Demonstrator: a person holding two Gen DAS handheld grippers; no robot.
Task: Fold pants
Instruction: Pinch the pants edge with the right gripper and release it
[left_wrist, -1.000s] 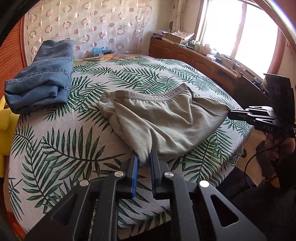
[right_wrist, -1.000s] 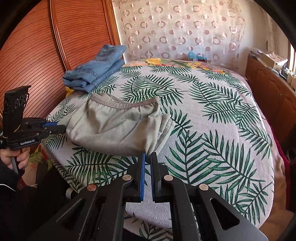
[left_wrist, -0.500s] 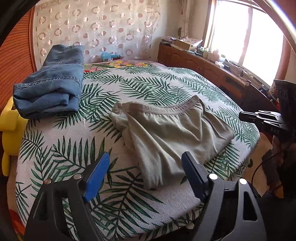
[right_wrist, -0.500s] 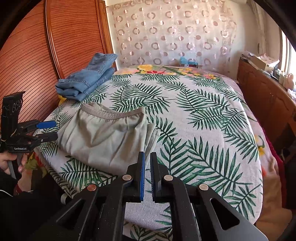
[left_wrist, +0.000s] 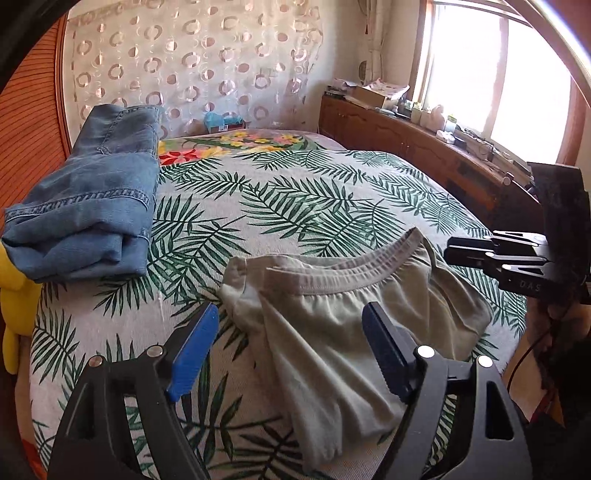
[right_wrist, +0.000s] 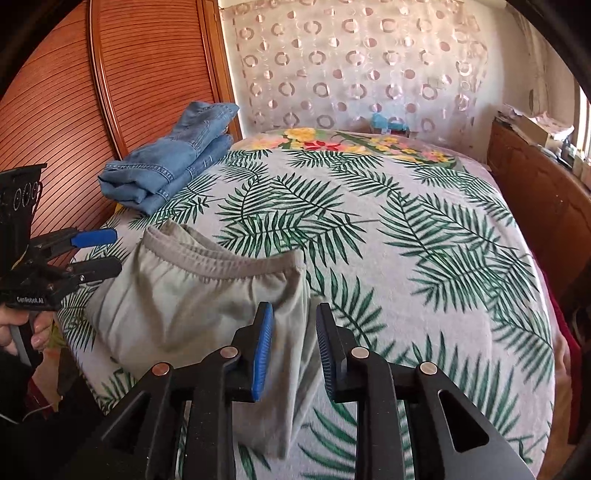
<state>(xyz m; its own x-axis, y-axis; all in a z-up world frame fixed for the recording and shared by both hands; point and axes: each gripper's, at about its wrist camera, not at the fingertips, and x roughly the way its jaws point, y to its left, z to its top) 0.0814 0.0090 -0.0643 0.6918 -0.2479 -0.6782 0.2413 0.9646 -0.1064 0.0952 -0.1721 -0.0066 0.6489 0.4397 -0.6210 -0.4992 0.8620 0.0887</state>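
Grey-green pants (left_wrist: 343, 332) lie folded on the palm-print bed near its front edge, elastic waistband toward the far side; they also show in the right wrist view (right_wrist: 192, 299). My left gripper (left_wrist: 291, 350) is wide open above the pants' left part, holding nothing. It also shows at the left of the right wrist view (right_wrist: 98, 253), open beside the waistband's end. My right gripper (right_wrist: 293, 347) is open a little way above the pants' right edge, holding nothing. It also shows at the right of the left wrist view (left_wrist: 465, 254).
Folded blue jeans (left_wrist: 88, 206) lie at the bed's far left by the wooden headboard (right_wrist: 110, 92). A yellow toy (left_wrist: 14, 306) sits at the left edge. A wooden cabinet (left_wrist: 424, 147) with clutter runs under the window on the right.
My left gripper let go of the pants, opened wide and moved forward over them. My right gripper let go too and has just opened. The pants now lie loose on the bed.
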